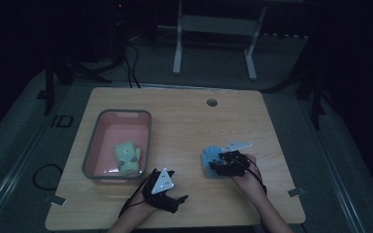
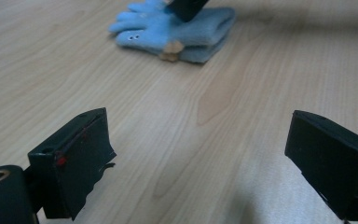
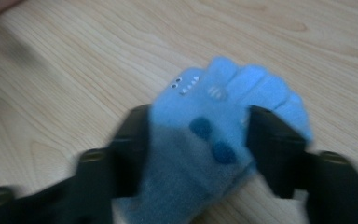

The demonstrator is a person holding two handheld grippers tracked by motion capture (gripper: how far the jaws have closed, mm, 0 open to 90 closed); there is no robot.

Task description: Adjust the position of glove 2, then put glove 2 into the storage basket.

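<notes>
Your right gripper (image 3: 198, 140) seems to pinch the blue glove (image 3: 223, 116), right of the bin (image 1: 118, 145); the grip is shallow, it may slip. Left gripper (image 2: 205, 163) hangs wide.

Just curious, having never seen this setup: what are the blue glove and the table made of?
The blue glove looks like soft fleece or knit: fuzzy and matte, folding limply. The table looks like pale wood or wood-look laminate: smooth, with visible grain lines.

Fuzzy blue fleece glove (image 3: 223, 135) on a smooth, matt wood-grain table (image 1: 233, 121); the pink bin (image 1: 93, 160) looks like plastic.
</notes>
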